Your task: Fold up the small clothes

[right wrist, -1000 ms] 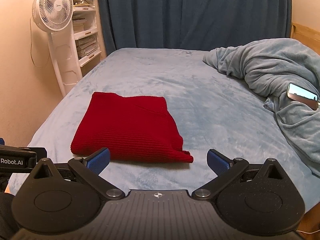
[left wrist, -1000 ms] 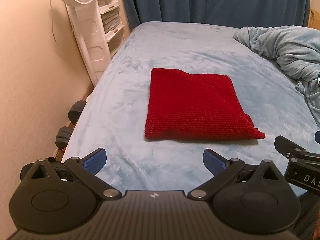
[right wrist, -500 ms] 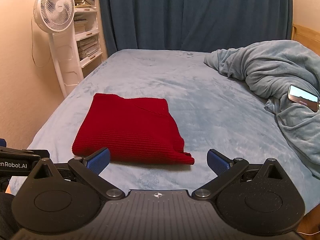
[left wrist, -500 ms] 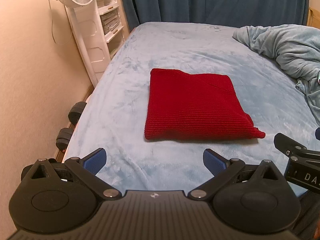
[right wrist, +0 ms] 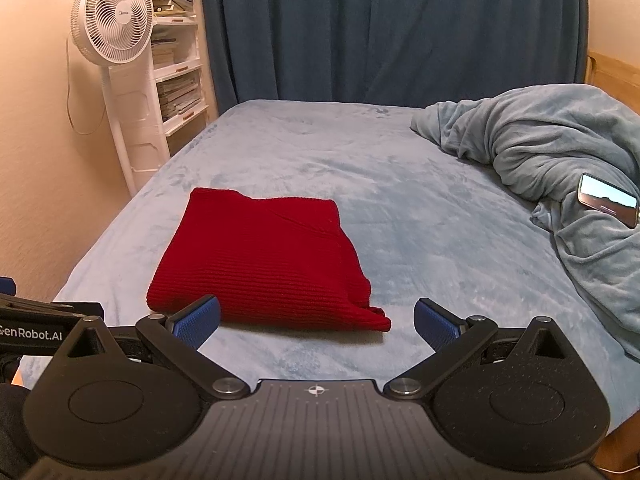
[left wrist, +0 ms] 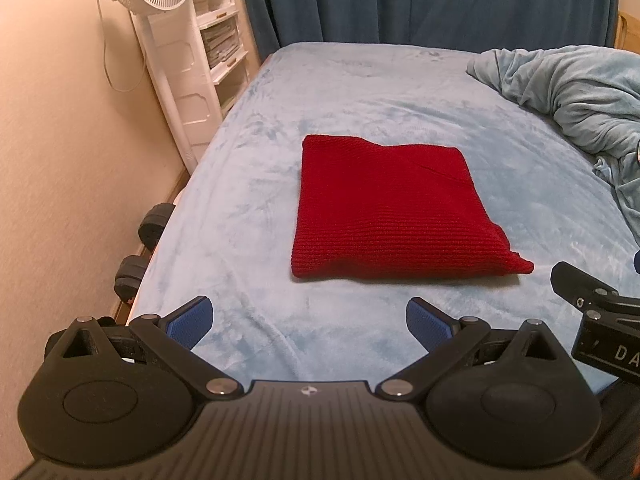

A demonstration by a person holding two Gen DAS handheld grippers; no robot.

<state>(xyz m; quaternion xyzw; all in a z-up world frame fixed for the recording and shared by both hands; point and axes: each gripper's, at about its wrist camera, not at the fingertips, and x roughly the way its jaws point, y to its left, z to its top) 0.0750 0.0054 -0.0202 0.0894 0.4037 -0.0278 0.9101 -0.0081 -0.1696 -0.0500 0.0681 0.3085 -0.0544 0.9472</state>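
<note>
A red knitted garment (left wrist: 396, 212) lies folded into a flat square on the light blue bed cover (left wrist: 248, 216); it also shows in the right wrist view (right wrist: 264, 264). My left gripper (left wrist: 310, 320) is open and empty, held over the near edge of the bed, short of the garment. My right gripper (right wrist: 316, 318) is open and empty, just short of the garment's near edge. The right gripper's body shows at the right edge of the left wrist view (left wrist: 600, 320).
A crumpled light blue blanket (right wrist: 560, 160) lies on the right of the bed with a phone (right wrist: 608, 204) on it. A white fan (right wrist: 112, 20) and white shelves (right wrist: 176, 60) stand at the left wall. Dark blue curtains (right wrist: 380, 28) hang behind. Dumbbells (left wrist: 140, 248) lie on the floor at the left.
Both grippers have drawn back and lifted a little from the garment. Both stay open. The garment has not moved.
</note>
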